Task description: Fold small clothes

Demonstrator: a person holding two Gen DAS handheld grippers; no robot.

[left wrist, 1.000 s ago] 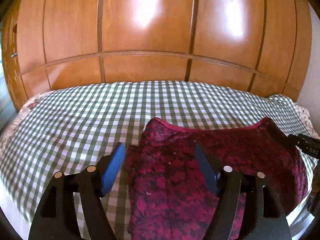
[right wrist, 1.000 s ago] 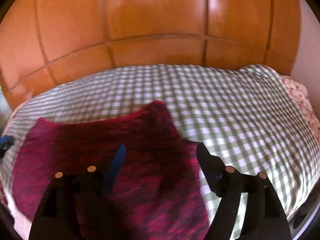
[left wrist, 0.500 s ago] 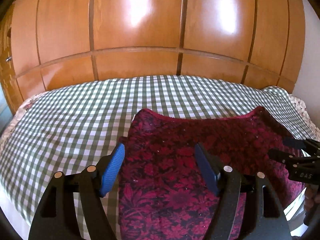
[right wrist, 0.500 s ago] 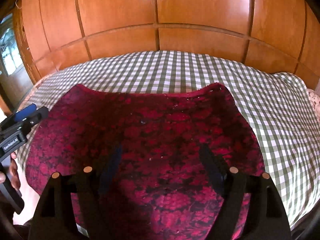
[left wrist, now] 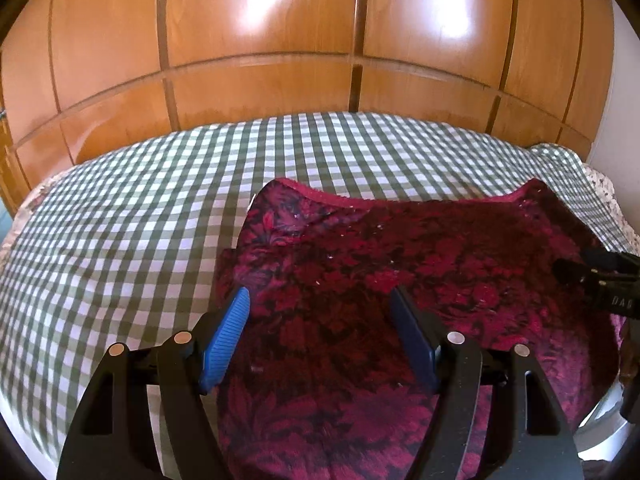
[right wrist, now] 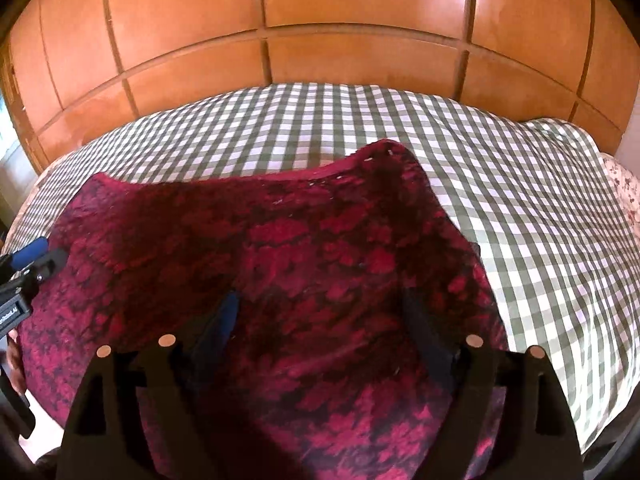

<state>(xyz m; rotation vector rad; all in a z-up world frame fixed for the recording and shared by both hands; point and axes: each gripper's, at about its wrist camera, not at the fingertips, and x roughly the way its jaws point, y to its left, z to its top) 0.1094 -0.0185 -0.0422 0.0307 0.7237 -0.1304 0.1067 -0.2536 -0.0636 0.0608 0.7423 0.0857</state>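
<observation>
Both tongs have sunk closer to the red flowered garment (left wrist: 400,280) since a second ago, and it now lies spread flat beneath them on the checked bedcover (left wrist: 120,220). Left tongs (left wrist: 320,320) stand wide apart, gripping nothing, the cloth below the blue pads. Right tongs (right wrist: 320,320) have just been opening and stand wide too, empty, the garment under them. White lettering on each tool is too small to read.
</observation>
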